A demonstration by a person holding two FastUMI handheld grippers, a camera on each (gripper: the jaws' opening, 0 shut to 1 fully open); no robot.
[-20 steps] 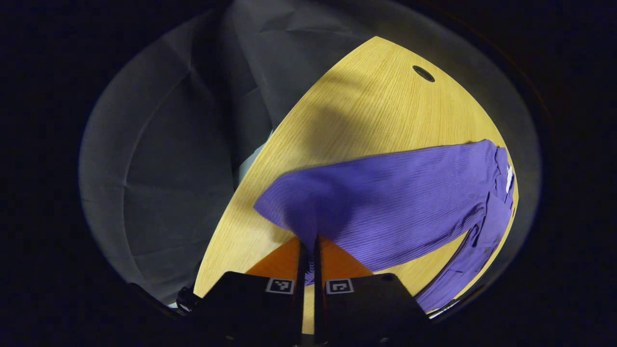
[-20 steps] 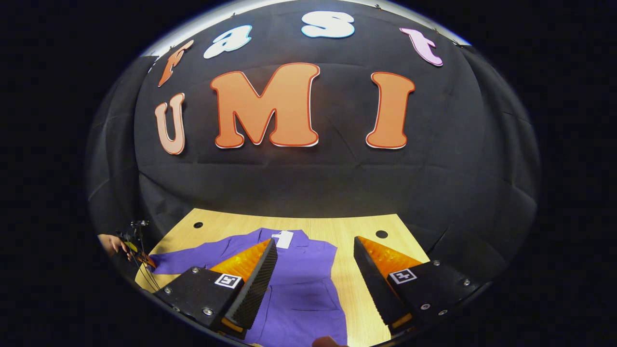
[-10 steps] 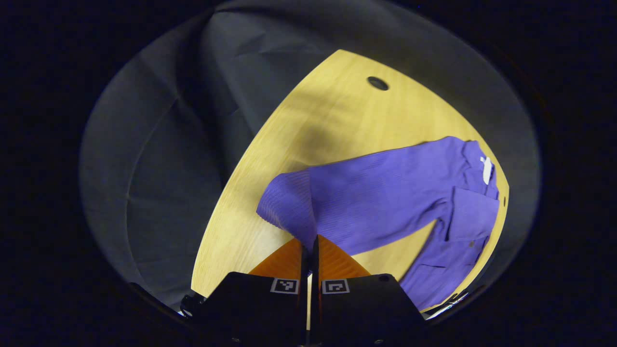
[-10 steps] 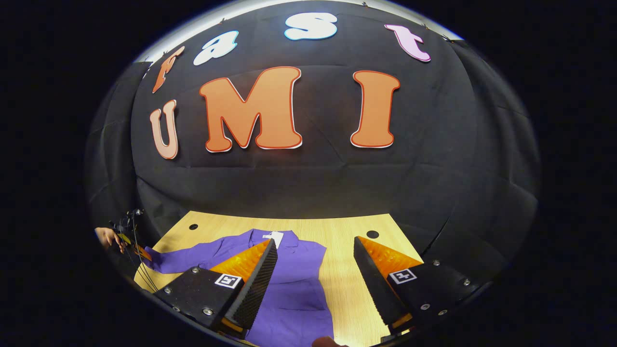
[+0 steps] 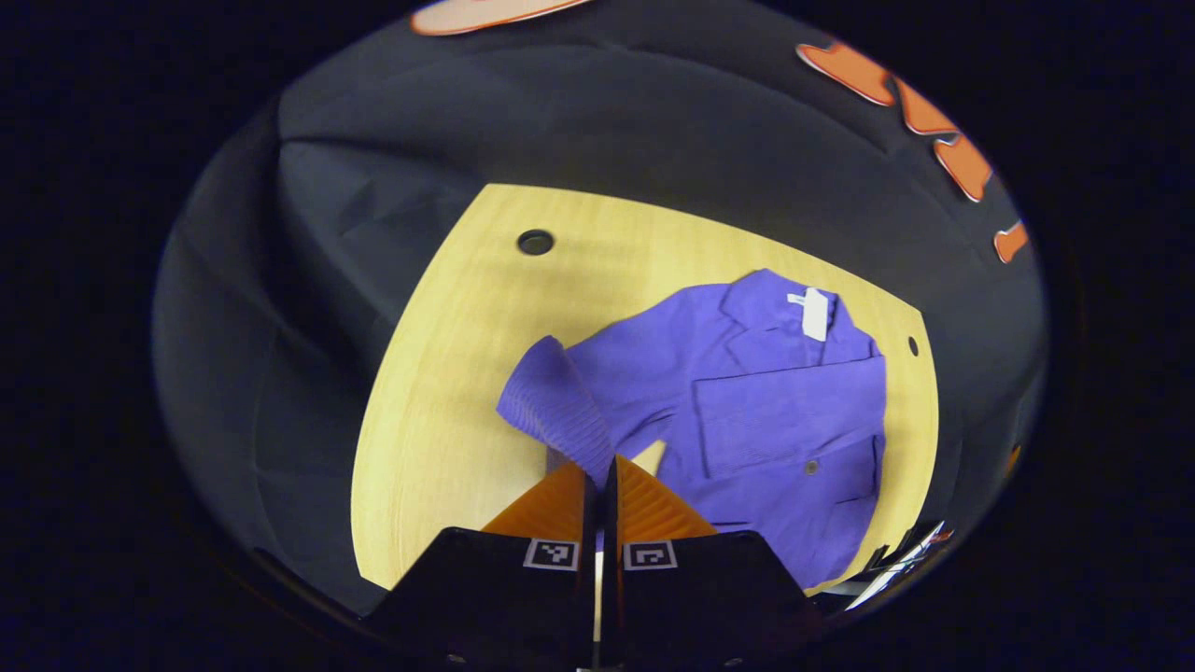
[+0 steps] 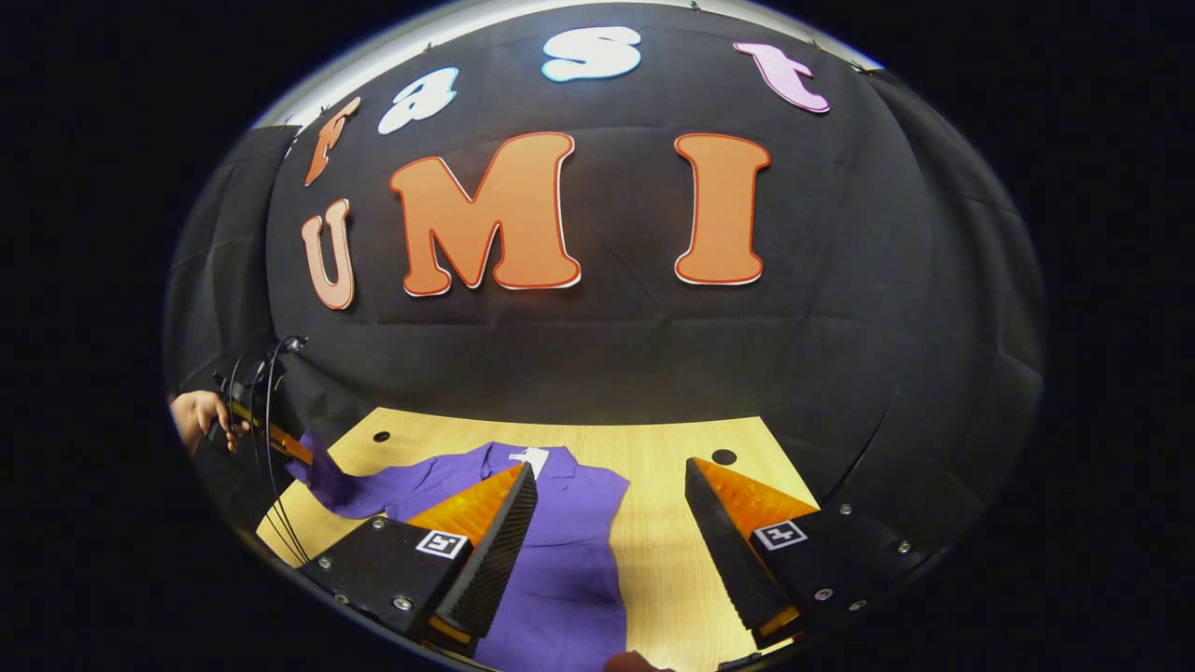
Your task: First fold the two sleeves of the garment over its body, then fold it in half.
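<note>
Two-step task: step one in hand, first sleeve fold; the fold in half not begun.
table (image 5: 448,392): light wood, carries the whole garment; round holes near its far corners.
garment (image 5: 784,420): purple jacket lying flat on the table, front up, collar with a white tag toward the booth wall. In the right gripper view it lies partly between and behind the fingers (image 6: 569,523).
sleeve (image 5: 560,411): cuff end lifted off the table and bent back toward the body; the rest runs to the shoulder.
other sleeve: cannot make it out for sure; looks already laid across the chest, judgement only.
left gripper (image 5: 600,485): clenched on the sleeve cuff, fabric pinched between both fingers; seen from the right gripper view at far left (image 6: 280,439), held by a hand (image 6: 196,415).
right gripper (image 6: 611,523): fingers spread wide, nothing between them, hanging over the garment's lower part.
next move, judged: carry the cuff across over the chest, lay it flat, let go; keep the body from dragging along.
</note>
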